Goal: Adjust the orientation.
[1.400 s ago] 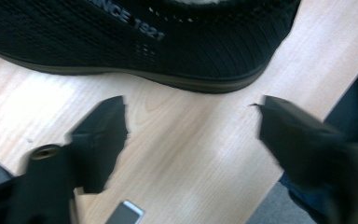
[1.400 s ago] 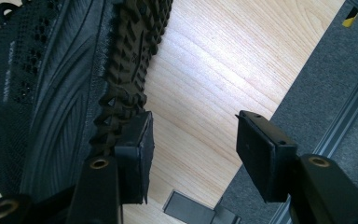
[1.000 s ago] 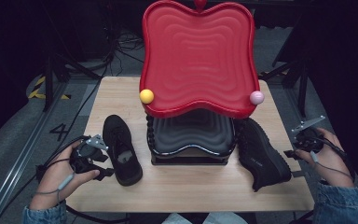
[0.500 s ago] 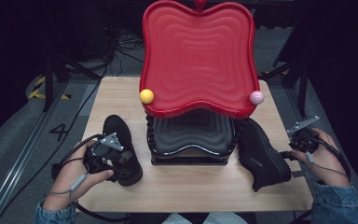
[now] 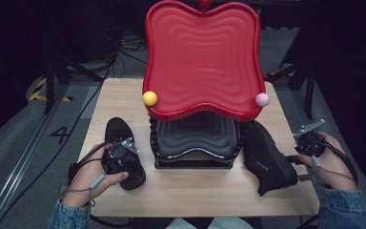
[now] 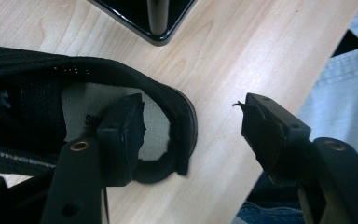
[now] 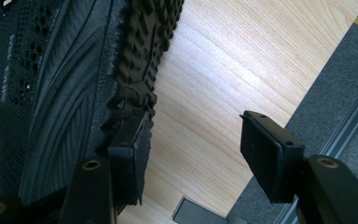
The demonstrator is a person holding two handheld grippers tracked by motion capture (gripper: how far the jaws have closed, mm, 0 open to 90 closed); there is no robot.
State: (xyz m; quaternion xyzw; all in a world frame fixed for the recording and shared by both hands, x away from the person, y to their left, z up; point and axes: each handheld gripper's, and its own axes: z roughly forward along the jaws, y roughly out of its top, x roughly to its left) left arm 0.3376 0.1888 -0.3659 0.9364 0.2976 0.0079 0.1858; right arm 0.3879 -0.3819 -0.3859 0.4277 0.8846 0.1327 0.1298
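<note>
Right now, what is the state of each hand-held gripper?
Left hand-held gripper: open, one jaw inside the heel of the left shoe, holding nothing.
Right hand-held gripper: open, beside the right shoe, holding nothing.

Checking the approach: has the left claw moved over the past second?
Yes. The left claw moved right across the table, toward the black stand, and is now over the left shoe.

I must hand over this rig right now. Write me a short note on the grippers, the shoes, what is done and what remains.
Left gripper: open, one jaw inside the heel opening of the left shoe, the other outside the heel collar; not yet closed.
Right gripper: open, beside the sole edge of the right shoe, holding nothing.
Both shoes lie on the wooden table, one on each side of the black stand under the red tray.
Done: left gripper positioned on the heel.
Left: probably close and lift each shoe.
</note>
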